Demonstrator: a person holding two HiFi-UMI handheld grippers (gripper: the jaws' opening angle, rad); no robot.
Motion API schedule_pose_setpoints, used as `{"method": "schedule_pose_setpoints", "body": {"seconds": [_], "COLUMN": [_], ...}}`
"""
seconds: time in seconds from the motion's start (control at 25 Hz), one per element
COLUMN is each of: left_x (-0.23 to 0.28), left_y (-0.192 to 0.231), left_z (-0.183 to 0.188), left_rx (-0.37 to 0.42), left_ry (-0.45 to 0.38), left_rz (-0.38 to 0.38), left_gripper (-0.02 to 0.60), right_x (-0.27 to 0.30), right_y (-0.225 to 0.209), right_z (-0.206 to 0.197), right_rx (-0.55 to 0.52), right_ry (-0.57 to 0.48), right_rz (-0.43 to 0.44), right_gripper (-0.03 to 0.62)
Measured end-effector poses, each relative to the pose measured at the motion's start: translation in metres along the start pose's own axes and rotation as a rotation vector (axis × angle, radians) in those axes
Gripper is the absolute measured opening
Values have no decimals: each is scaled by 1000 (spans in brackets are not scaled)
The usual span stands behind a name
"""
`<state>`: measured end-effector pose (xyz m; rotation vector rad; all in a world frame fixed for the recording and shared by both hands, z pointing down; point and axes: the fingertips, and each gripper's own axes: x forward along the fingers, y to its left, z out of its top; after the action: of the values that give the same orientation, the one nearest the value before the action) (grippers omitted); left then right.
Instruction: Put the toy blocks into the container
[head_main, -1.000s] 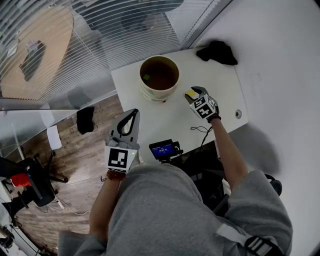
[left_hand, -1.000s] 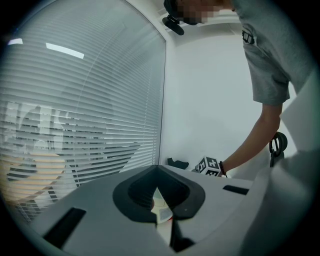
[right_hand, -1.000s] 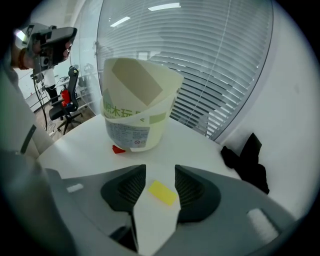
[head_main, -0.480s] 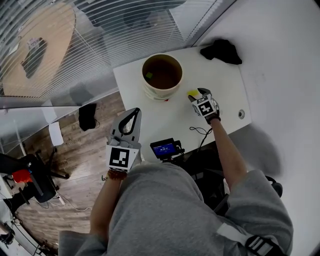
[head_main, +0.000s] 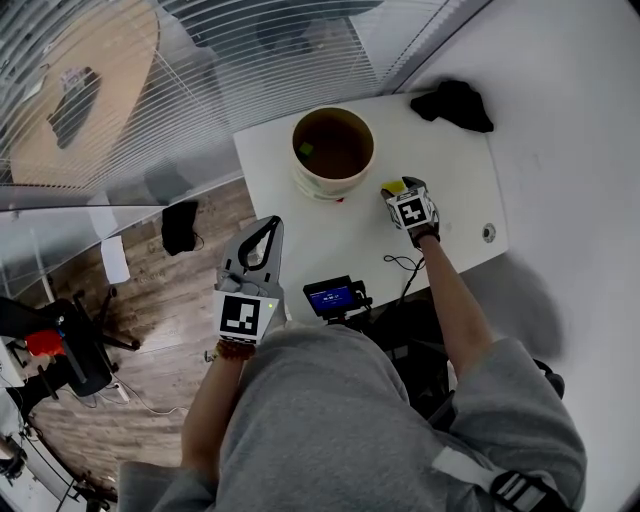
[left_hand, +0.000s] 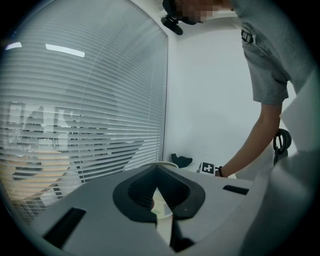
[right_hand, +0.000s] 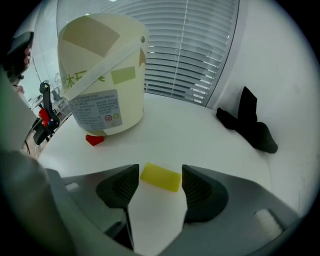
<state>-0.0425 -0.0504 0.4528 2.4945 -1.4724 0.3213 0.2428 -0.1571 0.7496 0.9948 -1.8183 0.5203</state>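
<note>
A person in a grey shirt reaches the right arm out over a white table (head_main: 330, 240), the right hand-held gripper (head_main: 398, 190) tipped steeply down. Its jaws have just been opening and stand wide apart. The yellow block (right_hand: 160, 177) lies flat on the table between their tips, with neither pad seen pressing on it. The left hand-held gripper (head_main: 262, 232) is held back near the person's body, off the table's left edge and above the wooden floor (head_main: 170, 330). It points forward almost level, its jaws together with nothing between them.

Just beyond the yellow block and to its left stands the container, a cream bucket (head_main: 300, 172) with a white handle band and printed labels. A green block (head_main: 306, 149) rests inside it against the brown inner wall. A small red block (right_hand: 94, 140) lies on the table at the foot of the bucket, on the side facing the person.

A black cloth (head_main: 455, 103) sits crumpled at the table's far right corner, well apart from the bucket. A small device with a blue screen (head_main: 332, 297) is mounted at the near edge, a thin cable (head_main: 400, 262) looping beside it. Slatted blinds (head_main: 200, 60) on a glass wall run along the table's far side
</note>
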Motion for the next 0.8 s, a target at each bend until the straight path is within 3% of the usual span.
{"method": "schedule_pose_setpoints", "body": {"seconds": [0.24, 0.72, 0.8], "left_x": [1, 5, 4], "left_y": [1, -3, -3], "left_z": [1, 3, 4], "left_rx": [1, 4, 3], "left_ry": [-2, -8, -8], "left_rz": [2, 3, 5], "left_gripper": [-3, -3, -3], "right_x": [6, 13, 11], "right_y": [-2, -11, -14], "right_z": [-5, -7, -11], "right_rx": [52, 43, 50], "right_ry": [37, 26, 34], "right_rz": [14, -29, -40], "right_gripper": [281, 284, 308]}}
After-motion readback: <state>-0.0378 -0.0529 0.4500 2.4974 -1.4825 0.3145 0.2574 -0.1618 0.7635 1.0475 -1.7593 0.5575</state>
